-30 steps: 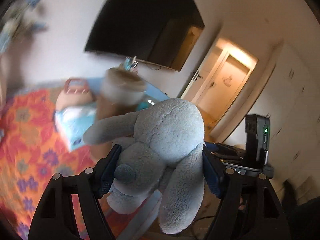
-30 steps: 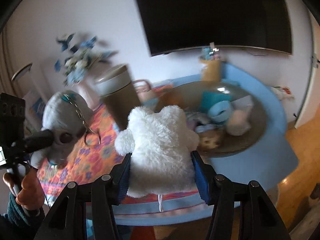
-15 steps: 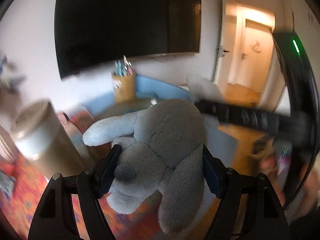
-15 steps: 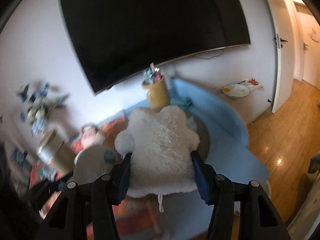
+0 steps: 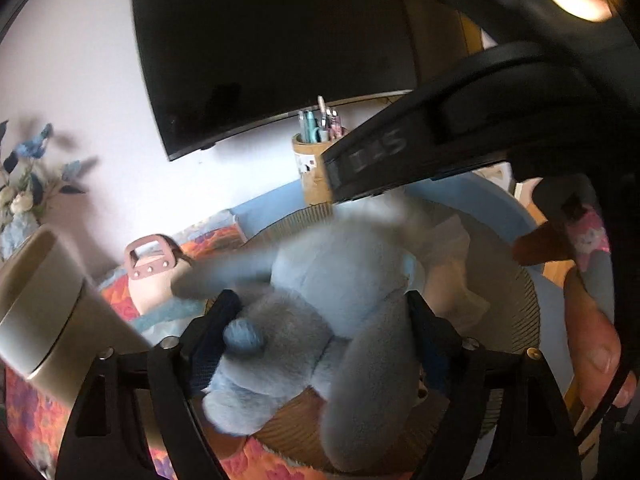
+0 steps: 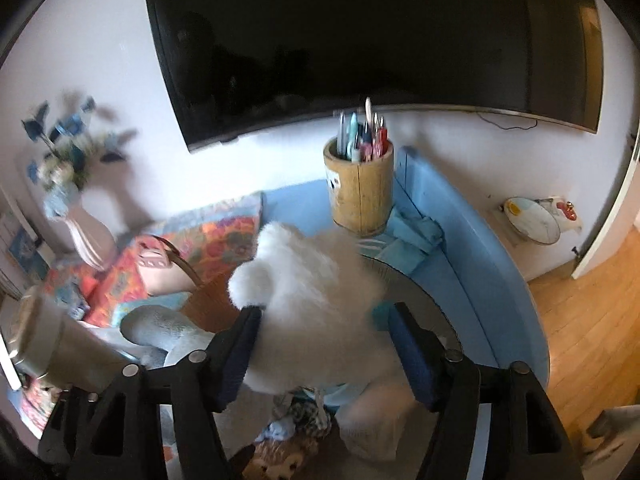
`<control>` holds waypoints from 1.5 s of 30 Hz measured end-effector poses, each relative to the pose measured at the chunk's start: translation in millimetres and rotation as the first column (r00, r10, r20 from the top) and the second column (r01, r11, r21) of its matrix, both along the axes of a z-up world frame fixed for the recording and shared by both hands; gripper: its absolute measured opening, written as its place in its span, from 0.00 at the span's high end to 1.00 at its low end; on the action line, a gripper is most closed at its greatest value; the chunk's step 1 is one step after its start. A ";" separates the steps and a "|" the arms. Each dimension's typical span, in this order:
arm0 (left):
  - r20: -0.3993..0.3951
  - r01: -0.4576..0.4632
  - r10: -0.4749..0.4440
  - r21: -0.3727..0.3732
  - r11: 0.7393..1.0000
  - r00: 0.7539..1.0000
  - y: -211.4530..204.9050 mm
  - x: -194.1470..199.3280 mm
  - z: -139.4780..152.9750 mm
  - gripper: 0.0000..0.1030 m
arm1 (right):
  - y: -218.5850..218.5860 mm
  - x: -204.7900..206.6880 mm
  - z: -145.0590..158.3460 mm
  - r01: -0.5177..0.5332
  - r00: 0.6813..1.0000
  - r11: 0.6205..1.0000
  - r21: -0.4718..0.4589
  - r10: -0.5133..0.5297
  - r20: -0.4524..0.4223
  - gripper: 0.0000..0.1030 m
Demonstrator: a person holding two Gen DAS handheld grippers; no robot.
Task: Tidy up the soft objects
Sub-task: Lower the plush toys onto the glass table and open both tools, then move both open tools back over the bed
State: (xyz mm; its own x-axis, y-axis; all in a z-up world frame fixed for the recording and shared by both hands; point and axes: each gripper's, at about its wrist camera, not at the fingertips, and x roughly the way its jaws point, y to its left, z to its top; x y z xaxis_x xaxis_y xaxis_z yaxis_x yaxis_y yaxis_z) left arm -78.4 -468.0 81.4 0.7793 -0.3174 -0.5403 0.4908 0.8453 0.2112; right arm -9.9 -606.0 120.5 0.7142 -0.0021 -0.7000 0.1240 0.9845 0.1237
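The left gripper (image 5: 320, 344) has its jaws opening, the grey plush rabbit (image 5: 320, 304) blurred between them and slipping loose above the round woven basket (image 5: 516, 320). The right gripper (image 6: 320, 344) is opening too, its blue pads drawing off the white fluffy toy (image 6: 312, 308), which hangs over the same basket (image 6: 424, 300), where other soft toys already lie. The basket sits at the blue end of the bench (image 6: 480, 248), a wooden pen holder (image 6: 360, 192) at the back edge beside it, a beige cup (image 5: 44, 304) nearer the flowered cloth (image 6: 216, 240).
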 end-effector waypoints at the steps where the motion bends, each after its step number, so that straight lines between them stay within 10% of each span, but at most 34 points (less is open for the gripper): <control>1: 0.017 0.005 -0.005 0.016 1.000 1.000 -2.4 -2.3 -0.6 0.19 | 0.4 2.5 -2.3 0.006 1.000 1.000 -0.011 -0.006 -0.008 0.37; 12: 0.099 0.163 -0.165 0.026 0.986 0.981 13.5 -65.4 16.5 0.18 | -12.8 -82.9 12.9 0.176 0.980 0.984 -0.014 -0.174 0.100 0.37; 19: 0.080 0.214 -0.211 -0.027 0.976 0.974 81.1 -110.8 60.5 0.18 | 41.4 -160.2 32.7 0.047 0.967 0.998 0.028 -0.053 0.249 0.36; 31: 0.030 -0.198 0.202 -0.100 0.975 0.979 300.6 -70.9 91.5 0.17 | 230.5 -181.2 54.6 -0.374 0.851 0.921 -0.110 0.388 0.353 0.16; 45: -0.383 -0.673 0.576 -0.194 0.714 0.722 546.0 60.9 -12.0 0.12 | 499.9 -44.9 -79.7 -0.730 0.682 0.679 -0.076 0.716 -0.151 0.18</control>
State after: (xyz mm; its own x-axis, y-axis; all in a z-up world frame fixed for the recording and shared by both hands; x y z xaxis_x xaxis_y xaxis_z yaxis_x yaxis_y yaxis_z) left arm -17.4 77.9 69.4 0.6888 0.0071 -0.7249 -0.1802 0.9702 -0.1618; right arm -54.7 -106.1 40.8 0.4545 0.3962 -0.7978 -0.6282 0.7775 0.0282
